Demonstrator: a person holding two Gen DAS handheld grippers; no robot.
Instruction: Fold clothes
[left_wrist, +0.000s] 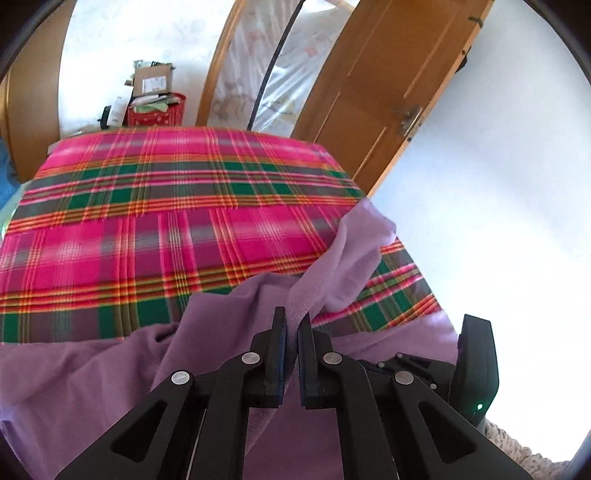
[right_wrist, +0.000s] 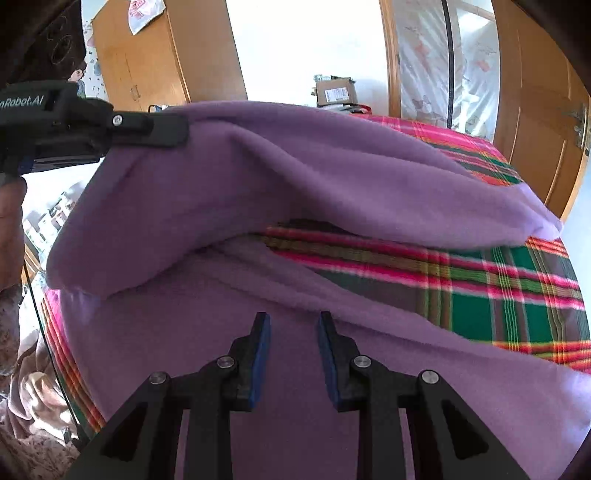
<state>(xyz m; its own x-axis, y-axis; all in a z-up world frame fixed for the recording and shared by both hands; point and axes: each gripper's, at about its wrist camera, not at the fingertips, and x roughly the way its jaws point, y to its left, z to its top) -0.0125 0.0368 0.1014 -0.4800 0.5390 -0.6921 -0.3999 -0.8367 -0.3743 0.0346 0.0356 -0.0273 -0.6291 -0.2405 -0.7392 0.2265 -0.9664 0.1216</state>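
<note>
1 purple fleece garment (right_wrist: 332, 177) lies across the near part of a pink, green and orange plaid bedspread (left_wrist: 166, 206), soft and rumpled. The left gripper (left_wrist: 291, 325) has its fingers pinched on a fold of it, lifting a section that sags toward the bed. The right gripper (right_wrist: 293, 325) hovers over the flat lower part, fingers parted, holding nothing. Its overall shape is hard to make out, and the frame edges cut it off.

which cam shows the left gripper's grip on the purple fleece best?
Left wrist view: the left gripper has its jaws shut on a pinched ridge of the purple fleece, seen head-on. Right wrist view shows that gripper only side-on, holding the lifted fold's corner.
</note>
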